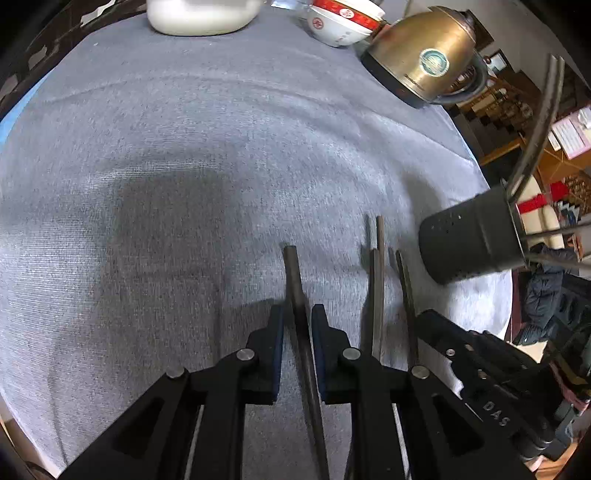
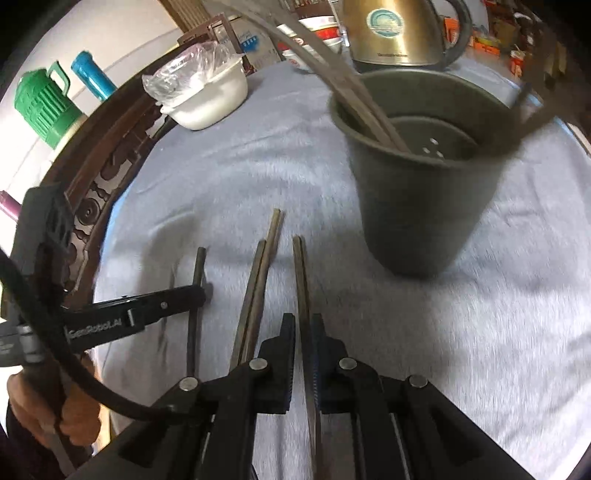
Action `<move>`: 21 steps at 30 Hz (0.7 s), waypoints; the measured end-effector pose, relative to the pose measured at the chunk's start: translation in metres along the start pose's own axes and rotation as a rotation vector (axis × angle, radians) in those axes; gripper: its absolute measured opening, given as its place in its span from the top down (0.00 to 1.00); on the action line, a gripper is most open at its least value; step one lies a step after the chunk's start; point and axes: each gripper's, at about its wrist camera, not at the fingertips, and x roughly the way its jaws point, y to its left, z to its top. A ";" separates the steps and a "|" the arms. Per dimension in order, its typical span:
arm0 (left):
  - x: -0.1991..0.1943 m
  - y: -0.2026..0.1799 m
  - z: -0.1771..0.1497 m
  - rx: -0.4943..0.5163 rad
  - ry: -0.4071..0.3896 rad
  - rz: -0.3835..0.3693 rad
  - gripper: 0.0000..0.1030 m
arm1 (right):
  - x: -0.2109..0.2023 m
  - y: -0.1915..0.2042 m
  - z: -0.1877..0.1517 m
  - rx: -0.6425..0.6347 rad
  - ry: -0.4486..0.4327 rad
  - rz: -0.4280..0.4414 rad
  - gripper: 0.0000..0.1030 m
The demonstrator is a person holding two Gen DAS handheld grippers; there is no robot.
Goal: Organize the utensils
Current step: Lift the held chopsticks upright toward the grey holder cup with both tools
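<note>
Dark chopsticks lie on a grey cloth. In the left wrist view my left gripper is shut on one chopstick, its tip pointing forward. More chopsticks lie to its right, with my right gripper's finger beside them. In the right wrist view my right gripper is shut on another chopstick. A pair lies left of it, and farther left is the left gripper with its chopstick. The dark utensil cup stands ahead right, holding several chopsticks. The cup also shows in the left wrist view.
A brass kettle and red-and-white bowls stand at the table's far edge. A white tub with a plastic bag sits at the far left. The table's carved wooden edge runs along the left.
</note>
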 end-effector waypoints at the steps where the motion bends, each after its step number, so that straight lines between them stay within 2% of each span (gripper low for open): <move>1: 0.000 0.001 0.001 -0.008 0.000 -0.001 0.86 | 0.002 -0.001 0.001 0.001 0.006 0.002 0.90; 4: 0.001 0.004 0.003 -0.035 -0.002 -0.010 0.86 | 0.016 0.001 0.003 -0.007 0.049 -0.030 0.90; 7: 0.001 0.005 0.004 -0.038 -0.015 -0.004 0.86 | 0.015 0.006 0.006 -0.045 0.036 -0.048 0.90; 9: 0.001 0.006 0.004 -0.034 -0.028 0.013 0.91 | 0.014 0.007 0.008 -0.054 0.039 -0.055 0.91; 12: 0.002 0.003 0.005 -0.045 -0.041 0.013 0.92 | 0.012 0.008 0.009 -0.063 0.029 -0.058 0.94; 16: -0.006 0.002 0.000 -0.042 -0.073 0.024 0.92 | -0.003 0.005 0.003 -0.066 -0.020 -0.027 0.94; 21: -0.039 -0.007 -0.006 -0.020 -0.148 0.020 0.93 | -0.039 0.011 0.000 -0.099 -0.110 -0.013 0.94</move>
